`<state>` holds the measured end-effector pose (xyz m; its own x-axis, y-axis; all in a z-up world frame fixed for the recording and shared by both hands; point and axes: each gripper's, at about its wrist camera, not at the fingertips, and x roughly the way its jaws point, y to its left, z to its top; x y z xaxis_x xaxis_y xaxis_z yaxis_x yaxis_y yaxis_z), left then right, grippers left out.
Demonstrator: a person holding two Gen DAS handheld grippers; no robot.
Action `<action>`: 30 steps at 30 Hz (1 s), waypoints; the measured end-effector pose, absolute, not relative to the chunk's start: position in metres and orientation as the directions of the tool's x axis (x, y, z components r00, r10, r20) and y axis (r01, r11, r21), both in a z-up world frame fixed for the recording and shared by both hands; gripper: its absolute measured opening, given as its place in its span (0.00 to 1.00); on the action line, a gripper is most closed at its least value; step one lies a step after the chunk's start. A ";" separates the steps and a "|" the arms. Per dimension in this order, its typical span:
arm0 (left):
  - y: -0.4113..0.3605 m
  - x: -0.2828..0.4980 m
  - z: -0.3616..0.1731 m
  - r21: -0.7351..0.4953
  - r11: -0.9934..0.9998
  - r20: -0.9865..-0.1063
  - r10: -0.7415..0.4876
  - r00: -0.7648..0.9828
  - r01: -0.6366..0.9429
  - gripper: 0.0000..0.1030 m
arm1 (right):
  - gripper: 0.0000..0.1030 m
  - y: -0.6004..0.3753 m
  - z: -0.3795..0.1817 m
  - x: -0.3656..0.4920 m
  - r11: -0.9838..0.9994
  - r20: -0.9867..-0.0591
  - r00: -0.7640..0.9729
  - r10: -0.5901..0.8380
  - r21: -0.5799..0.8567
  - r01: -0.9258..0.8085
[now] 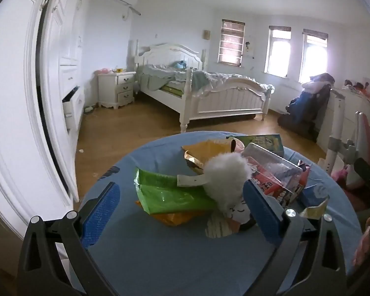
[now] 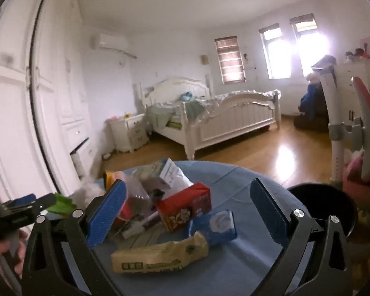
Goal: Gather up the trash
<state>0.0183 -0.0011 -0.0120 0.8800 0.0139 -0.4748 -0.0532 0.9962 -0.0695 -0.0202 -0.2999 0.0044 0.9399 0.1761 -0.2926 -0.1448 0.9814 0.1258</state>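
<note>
From the left wrist we see our left gripper (image 1: pixel 182 204) spread wide, gripping nothing, over the green wrapper (image 1: pixel 167 192) and white fluff (image 1: pixel 227 175) on the blue-covered table (image 1: pixel 160 259). From the right wrist, our right gripper (image 2: pixel 187 212) gapes empty above the red carton (image 2: pixel 185 206), blue packet (image 2: pixel 214 224) and beige wrapper (image 2: pixel 157 256); the black bin (image 2: pixel 333 212) stands just beside the table.

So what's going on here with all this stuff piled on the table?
A person is holding a gripper in each hand over a round table with a blue cloth in a bedroom, about to clear the trash on it. The left gripper is open around a green wrapper and a white fluffy ball. The right gripper is open too, facing a red carton, a blue packet and a beige wrapper. Nothing is gripped yet. A black bin stands at the right of the table.
</note>
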 end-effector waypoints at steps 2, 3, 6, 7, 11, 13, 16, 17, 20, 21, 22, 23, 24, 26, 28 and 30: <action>-0.002 0.021 -0.012 -0.083 0.995 -0.466 0.008 0.885 -0.053 0.95 | 0.96 -0.300 0.006 -0.021 0.984 -0.288 0.943 0.164 0.118 -0.135; -0.004 0.023 -0.012 -0.087 0.995 -0.465 0.005 0.886 -0.051 0.95 | 0.96 -0.300 0.007 -0.022 0.984 -0.288 0.944 0.164 0.114 -0.136; 0.001 0.018 -0.009 -0.100 0.994 -0.457 -0.004 0.889 -0.047 0.95 | 0.96 -0.300 0.006 -0.023 0.984 -0.286 0.944 0.165 0.112 -0.138; 0.006 0.013 -0.009 -0.106 0.993 -0.451 -0.006 0.892 -0.046 0.95 | 0.96 -0.300 0.006 -0.023 0.984 -0.286 0.944 0.166 0.114 -0.138; 0.008 0.013 -0.010 -0.107 0.993 -0.452 -0.007 0.892 -0.046 0.95 | 0.96 -0.298 0.007 -0.023 0.984 -0.289 0.943 0.163 0.112 -0.135; 0.009 0.013 -0.011 -0.108 0.993 -0.458 -0.008 0.889 -0.047 0.95 | 0.96 -0.297 0.006 -0.022 0.985 -0.293 0.943 0.160 0.105 -0.134; 0.013 0.013 -0.012 -0.117 0.992 -0.475 -0.011 0.880 -0.050 0.95 | 0.96 -0.292 0.005 -0.024 0.988 -0.294 0.944 0.153 0.081 -0.135; 0.014 0.014 -0.013 -0.120 0.991 -0.479 -0.011 0.878 -0.053 0.95 | 0.96 -0.290 0.005 -0.026 0.988 -0.293 0.944 0.151 0.072 -0.136; 0.015 0.012 -0.012 -0.120 0.991 -0.482 -0.010 0.876 -0.054 0.95 | 0.96 -0.287 0.005 -0.025 0.989 -0.293 0.945 0.148 0.060 -0.136; 0.016 0.012 -0.012 -0.118 0.992 -0.482 -0.010 0.876 -0.054 0.95 | 0.96 -0.287 0.005 -0.025 0.989 -0.293 0.944 0.148 0.061 -0.136; 0.016 0.012 -0.012 -0.120 0.991 -0.481 -0.011 0.876 -0.053 0.95 | 0.96 -0.287 0.005 -0.025 0.989 -0.293 0.944 0.149 0.064 -0.136; 0.017 0.011 -0.012 -0.117 0.992 -0.481 -0.010 0.877 -0.053 0.95 | 0.96 -0.287 0.005 -0.025 0.988 -0.295 0.944 0.150 0.067 -0.136; 0.018 0.011 -0.012 -0.115 0.992 -0.481 -0.009 0.877 -0.053 0.95 | 0.96 -0.286 0.005 -0.025 0.988 -0.296 0.943 0.150 0.068 -0.136; 0.017 0.011 -0.012 -0.114 0.992 -0.482 -0.008 0.876 -0.054 0.95 | 0.96 -0.285 0.004 -0.024 0.988 -0.299 0.942 0.151 0.071 -0.136; 0.018 0.010 -0.012 -0.117 0.992 -0.483 -0.009 0.876 -0.054 0.95 | 0.96 -0.285 0.004 -0.025 0.988 -0.300 0.942 0.150 0.069 -0.135; 0.017 0.011 -0.012 -0.118 0.992 -0.483 -0.010 0.875 -0.054 0.95 | 0.96 -0.285 0.004 -0.025 0.989 -0.300 0.942 0.149 0.067 -0.135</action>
